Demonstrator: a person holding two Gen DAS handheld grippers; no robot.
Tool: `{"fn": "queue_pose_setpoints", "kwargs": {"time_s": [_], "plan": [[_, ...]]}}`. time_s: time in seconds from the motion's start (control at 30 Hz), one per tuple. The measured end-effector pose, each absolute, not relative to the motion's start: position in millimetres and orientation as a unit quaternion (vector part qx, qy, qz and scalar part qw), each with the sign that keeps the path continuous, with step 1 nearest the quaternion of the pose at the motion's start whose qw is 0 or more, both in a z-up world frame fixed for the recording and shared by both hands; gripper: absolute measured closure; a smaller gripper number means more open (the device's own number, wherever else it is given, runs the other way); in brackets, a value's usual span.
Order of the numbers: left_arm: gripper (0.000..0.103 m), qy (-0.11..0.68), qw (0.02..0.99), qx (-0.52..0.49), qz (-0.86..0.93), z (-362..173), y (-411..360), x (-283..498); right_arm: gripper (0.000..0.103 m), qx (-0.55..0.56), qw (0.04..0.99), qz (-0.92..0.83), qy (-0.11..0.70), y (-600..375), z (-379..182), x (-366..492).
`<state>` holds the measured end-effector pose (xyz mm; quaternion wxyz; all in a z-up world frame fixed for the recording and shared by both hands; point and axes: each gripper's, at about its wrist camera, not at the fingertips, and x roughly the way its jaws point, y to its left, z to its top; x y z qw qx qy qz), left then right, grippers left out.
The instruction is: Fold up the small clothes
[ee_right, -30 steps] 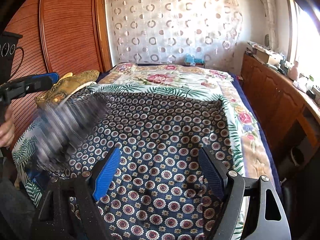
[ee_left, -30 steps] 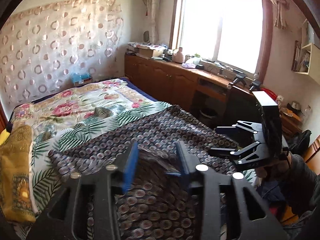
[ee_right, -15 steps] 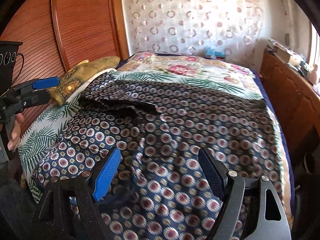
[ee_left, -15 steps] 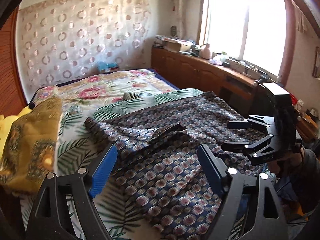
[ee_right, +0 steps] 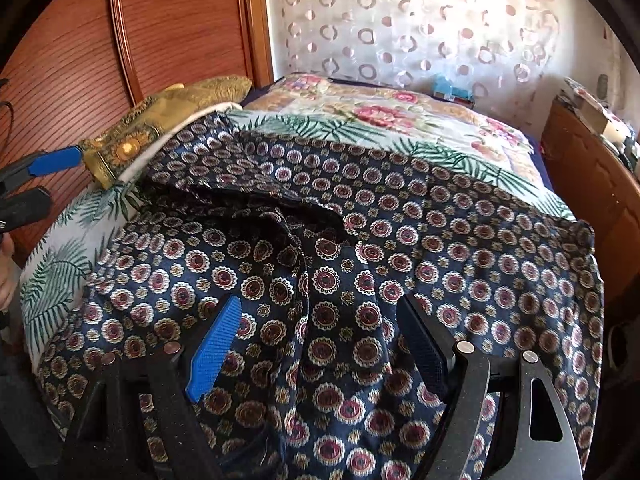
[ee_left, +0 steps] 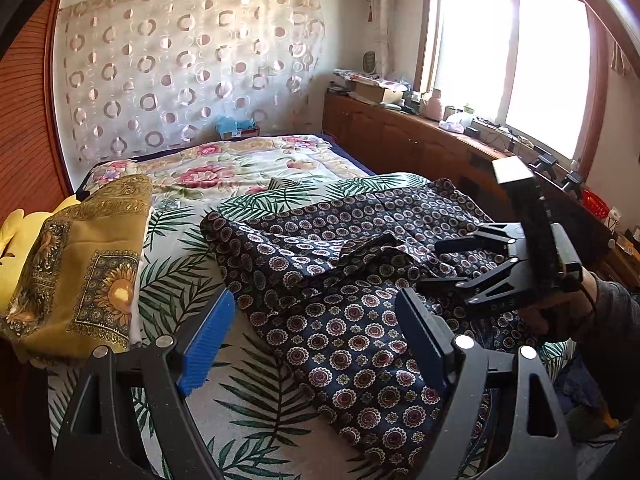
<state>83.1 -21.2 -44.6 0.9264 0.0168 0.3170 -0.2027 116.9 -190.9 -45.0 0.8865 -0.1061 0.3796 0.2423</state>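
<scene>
A dark navy garment with a round medallion print (ee_left: 352, 276) lies spread and rumpled on the bed; it fills the right wrist view (ee_right: 360, 248), with a raised fold across its middle. My left gripper (ee_left: 312, 316) is open and empty, above the garment's left edge. My right gripper (ee_right: 320, 320) is open and empty, low over the garment's near part. The right gripper also shows at the right of the left wrist view (ee_left: 448, 262), open over the cloth. The left gripper shows at the left edge of the right wrist view (ee_right: 28, 180).
The bed carries a palm-leaf and floral cover (ee_left: 240, 168). A folded gold patterned cloth (ee_left: 80, 264) lies at the bed's left on a yellow pillow. A wooden cabinet (ee_left: 400, 140) with clutter runs under the window. A wooden headboard panel (ee_right: 160, 32) stands at left.
My left gripper let go of the garment and opened, then drew back to the left. The garment dropped onto the bed with a fold. My right gripper stayed open and came lower.
</scene>
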Motion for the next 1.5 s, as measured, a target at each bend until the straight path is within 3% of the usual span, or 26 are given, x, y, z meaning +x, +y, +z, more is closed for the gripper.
{"fn": "queue_pose_setpoints", "kwargs": {"time_s": [0.13,0.2,0.27,0.37,0.8,1.2,1.5], "plan": [[0.02,0.319,0.926,0.015,-0.201,-47,-20,81,0.034,-0.115,0.876,0.251,0.396,-185,-55,128],[0.02,0.32,0.926,0.015,-0.2,-48,-19,81,0.044,-0.122,0.877,0.255,0.389,-181,-56,128],[0.02,0.322,0.925,0.015,-0.2,-49,-19,81,0.07,-0.122,0.874,0.268,0.386,-179,-56,126],[0.02,0.321,0.926,0.015,-0.197,-49,-18,82,0.096,-0.129,0.875,0.276,0.376,-175,-55,121],[0.02,0.318,0.927,0.01,-0.198,-46,-21,80,0.099,-0.088,0.923,0.248,0.281,-227,-14,54],[0.02,0.318,0.922,0.024,-0.218,-45,-45,80,0.099,-0.062,0.944,0.144,0.291,-324,-9,24],[0.02,0.32,0.92,0.027,-0.227,-44,-56,83,0.099,-0.083,0.942,0.106,0.308,-323,-3,16]]}}
